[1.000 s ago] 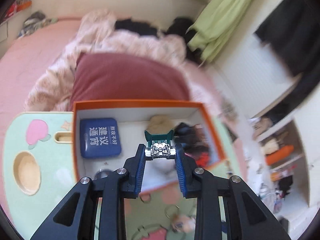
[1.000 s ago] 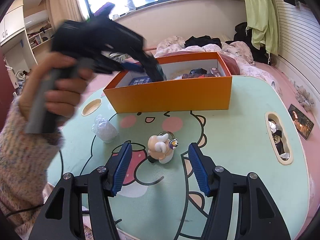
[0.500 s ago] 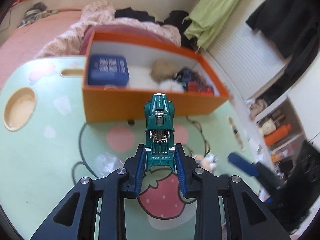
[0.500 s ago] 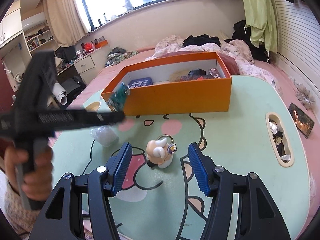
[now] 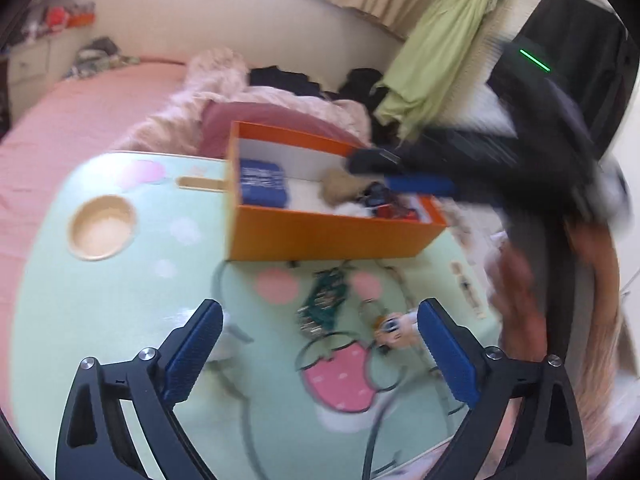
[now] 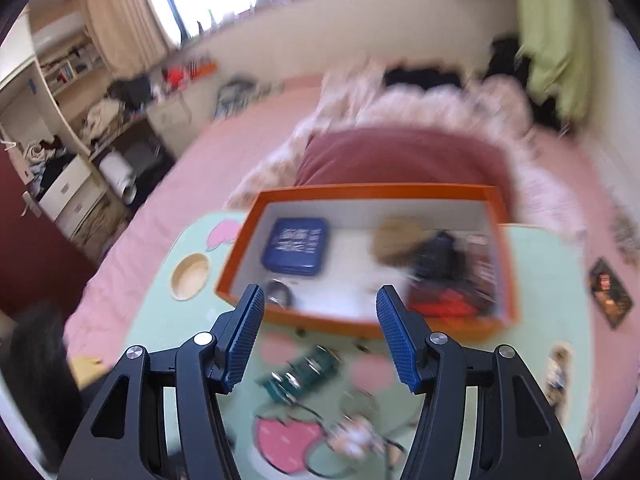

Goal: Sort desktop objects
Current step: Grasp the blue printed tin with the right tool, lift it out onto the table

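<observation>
A mint cartoon table (image 5: 120,280) sits on a pink bed (image 5: 80,120), window behind. My left gripper (image 5: 320,344) gapes wide with nothing in it; the green car (image 5: 324,304) lies on the table between its jaws, short of the orange box (image 5: 320,236). My right gripper (image 6: 320,336), parted and bare, hovers tilted down over the box's near wall.

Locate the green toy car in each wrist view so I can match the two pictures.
Left wrist: the green toy car lies on the table between the open fingers, in front of the orange box.
Right wrist: the car sits low in the frame, between the open fingers, on the near side of the box.
Shared landmark: the orange box.
</observation>
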Tool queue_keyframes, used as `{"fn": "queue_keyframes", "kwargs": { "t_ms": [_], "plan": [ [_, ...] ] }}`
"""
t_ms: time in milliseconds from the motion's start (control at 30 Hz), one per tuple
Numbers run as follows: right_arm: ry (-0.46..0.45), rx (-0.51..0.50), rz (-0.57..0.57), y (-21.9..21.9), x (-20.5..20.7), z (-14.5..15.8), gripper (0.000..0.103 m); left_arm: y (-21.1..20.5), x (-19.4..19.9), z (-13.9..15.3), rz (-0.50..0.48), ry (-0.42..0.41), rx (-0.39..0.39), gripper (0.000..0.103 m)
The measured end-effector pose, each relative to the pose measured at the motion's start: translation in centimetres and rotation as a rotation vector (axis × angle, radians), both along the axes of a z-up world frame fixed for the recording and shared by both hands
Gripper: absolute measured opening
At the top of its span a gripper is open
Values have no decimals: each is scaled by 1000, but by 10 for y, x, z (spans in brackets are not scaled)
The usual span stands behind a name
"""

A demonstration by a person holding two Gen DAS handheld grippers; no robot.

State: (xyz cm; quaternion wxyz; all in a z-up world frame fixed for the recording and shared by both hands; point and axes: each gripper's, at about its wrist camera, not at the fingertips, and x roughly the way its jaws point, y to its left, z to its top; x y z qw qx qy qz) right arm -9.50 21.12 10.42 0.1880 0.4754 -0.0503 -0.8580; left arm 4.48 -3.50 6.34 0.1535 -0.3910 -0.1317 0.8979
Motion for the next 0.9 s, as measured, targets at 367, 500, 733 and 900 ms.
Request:
{"fn": "queue_keyframes", "kwargs": {
  "t_ms": [367, 500, 733, 900],
  "plan": [
    [-266, 133, 8, -79, -98, -72, 60, -14, -1, -50, 129, -128, -186, 98],
    [-315, 149, 25, -87, -102, -75, 61, 6, -4, -61, 115, -137, -313, 101],
    [-252, 304, -71, -54, -98, -58, 46, 10, -4, -64, 118, -128, -347, 102],
    [-332, -14, -40, -41, -103, -46, 42, 12, -6, -63, 120, -130, -356, 102]
  ]
}}
